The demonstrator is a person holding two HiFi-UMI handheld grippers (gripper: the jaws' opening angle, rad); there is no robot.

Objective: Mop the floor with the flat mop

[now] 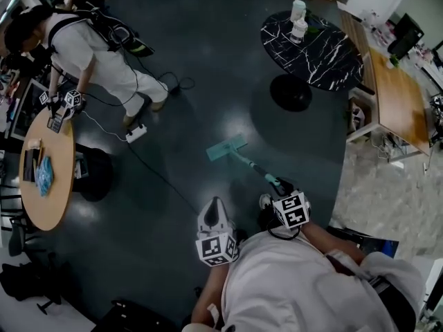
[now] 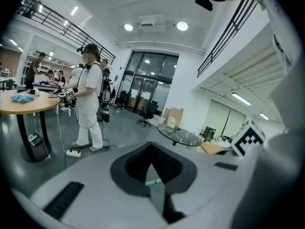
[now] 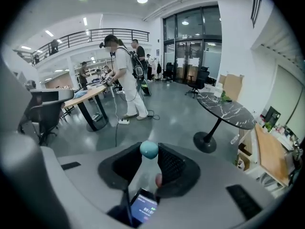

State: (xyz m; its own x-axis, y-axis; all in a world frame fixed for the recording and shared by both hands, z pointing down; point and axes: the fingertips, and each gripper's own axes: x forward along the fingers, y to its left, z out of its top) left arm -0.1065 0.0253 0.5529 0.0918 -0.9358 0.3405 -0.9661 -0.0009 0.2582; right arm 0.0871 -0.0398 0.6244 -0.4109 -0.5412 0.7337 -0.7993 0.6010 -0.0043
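The flat mop (image 1: pixel 228 147), a teal rectangular pad on a slim stiff pole, looks light and should glide easily over the smooth dark floor (image 1: pixel 152 241) ahead of both tongs; high on the pole seems the best hold. The right tongs (image 3: pixel 148 162) pinch that pole just under its teal end cap (image 3: pixel 148 149). The left tongs (image 2: pixel 155 175), just beside, are pressed nearly together on nothing.
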